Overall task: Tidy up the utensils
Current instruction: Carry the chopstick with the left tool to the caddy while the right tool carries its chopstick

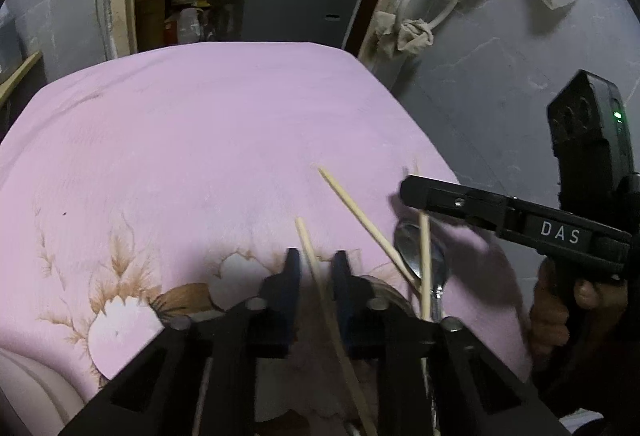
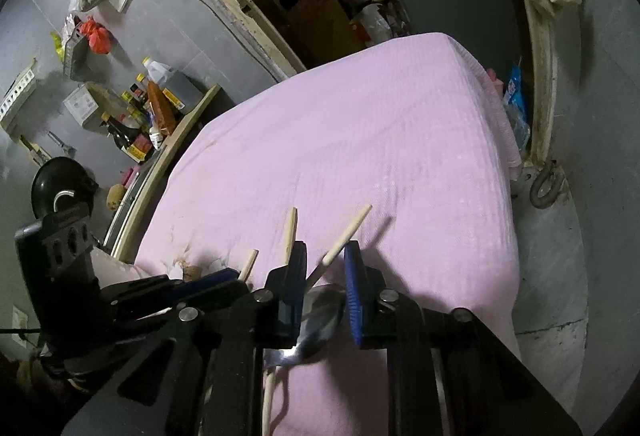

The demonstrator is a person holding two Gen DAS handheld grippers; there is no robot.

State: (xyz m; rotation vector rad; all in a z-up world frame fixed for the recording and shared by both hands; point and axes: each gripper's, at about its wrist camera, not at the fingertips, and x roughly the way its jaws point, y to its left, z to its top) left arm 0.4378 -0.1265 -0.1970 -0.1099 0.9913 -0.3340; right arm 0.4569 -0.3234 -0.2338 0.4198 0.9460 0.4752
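Between my left gripper's [image 1: 316,268] nearly shut pads [image 1: 289,276], I am pinching one chopstick [image 1: 310,256]; a spoon [image 1: 416,256] is lying just right on the pink cloth [image 1: 200,136]. Through the right wrist, my right gripper [image 2: 326,268] is closing around another chopstick [image 2: 344,236], the spoon [image 2: 320,320] underneath.

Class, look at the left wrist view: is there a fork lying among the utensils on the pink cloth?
No. Only wooden chopsticks and a metal spoon show on the pink cloth; no fork is visible.
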